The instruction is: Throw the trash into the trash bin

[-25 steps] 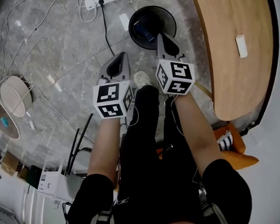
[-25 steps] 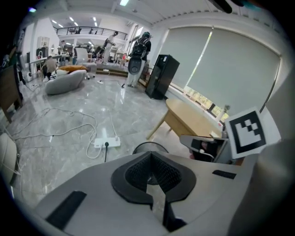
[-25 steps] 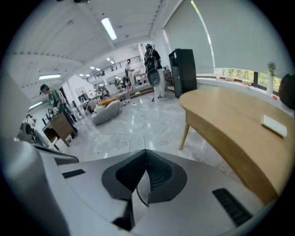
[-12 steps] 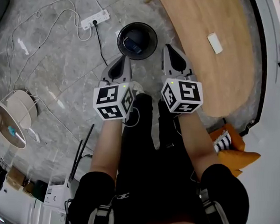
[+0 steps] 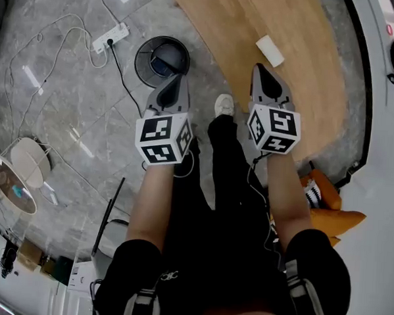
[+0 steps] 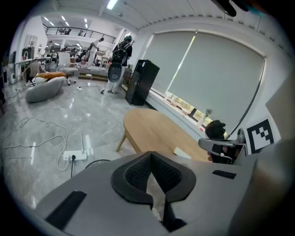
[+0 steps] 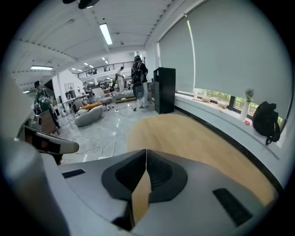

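Head view: left hand-held gripper (image 5: 177,79) and right hand-held gripper (image 5: 259,68), both closed, near oval wooden table (image 5: 257,18).

Our left gripper (image 6: 151,156), jaws together.
Beyond it we see an oval wooden table (image 6: 154,131) and a white power strip (image 6: 74,155).

Black trousers (image 5: 228,188); white shoe (image 5: 224,106); grey left gripper (image 5: 175,80), right gripper (image 5: 259,68); checkered cubes (image 5: 162,138).
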A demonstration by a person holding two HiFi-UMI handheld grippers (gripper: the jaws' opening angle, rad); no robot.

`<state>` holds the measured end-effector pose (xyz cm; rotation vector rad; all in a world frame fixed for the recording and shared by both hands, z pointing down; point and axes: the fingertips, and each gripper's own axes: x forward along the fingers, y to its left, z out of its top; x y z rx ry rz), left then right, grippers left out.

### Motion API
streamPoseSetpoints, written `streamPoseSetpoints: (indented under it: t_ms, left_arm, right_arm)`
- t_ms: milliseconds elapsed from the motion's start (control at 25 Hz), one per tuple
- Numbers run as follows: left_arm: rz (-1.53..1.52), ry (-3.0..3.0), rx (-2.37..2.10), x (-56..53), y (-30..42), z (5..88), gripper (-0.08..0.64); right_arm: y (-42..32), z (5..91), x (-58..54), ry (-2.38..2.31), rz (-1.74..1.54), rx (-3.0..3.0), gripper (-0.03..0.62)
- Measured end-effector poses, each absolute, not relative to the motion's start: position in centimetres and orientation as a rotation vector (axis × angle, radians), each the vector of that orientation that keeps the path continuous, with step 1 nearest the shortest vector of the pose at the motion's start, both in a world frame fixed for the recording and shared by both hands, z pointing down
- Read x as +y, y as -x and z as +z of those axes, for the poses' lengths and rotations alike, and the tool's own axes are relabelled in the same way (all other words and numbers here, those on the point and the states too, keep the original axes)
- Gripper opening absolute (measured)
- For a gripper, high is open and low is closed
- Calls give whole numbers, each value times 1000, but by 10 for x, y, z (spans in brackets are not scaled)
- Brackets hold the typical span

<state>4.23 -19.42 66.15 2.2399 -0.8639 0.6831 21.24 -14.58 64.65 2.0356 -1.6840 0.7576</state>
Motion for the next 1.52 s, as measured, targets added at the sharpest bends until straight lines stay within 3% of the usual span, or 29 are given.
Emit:
streamPoseSetpoints:
  t_ms: [280,360,400,560,1160,1520]
  left_arm:
    - [718,-2212,-824,-168,-135,674,6]
    - [736,-2211,-813,-163,-157,679,6]
    - [744,-2210,-812,-162,-165,681,6]
    - [772,-2199,-825,-162,-187,692,6]
    - [814,-2124,-878,-161,-184,725,6]
    - [778,-2111,-920,-171,-170,717,6]
  right_arm:
    - [-291,675,-131,-1935,809,-1689,22]
    - [-304,691,-132,-1832,795,-1708,149]
    - [-310,700,-132,-1777,786,-1713,179]
    - [-327,734,-137,-1588,748,-1718,210]
    - [-324,806,-151,-1248,727,-1725,235]
    - [-303,751,-161,-1500,835,-1897,166]
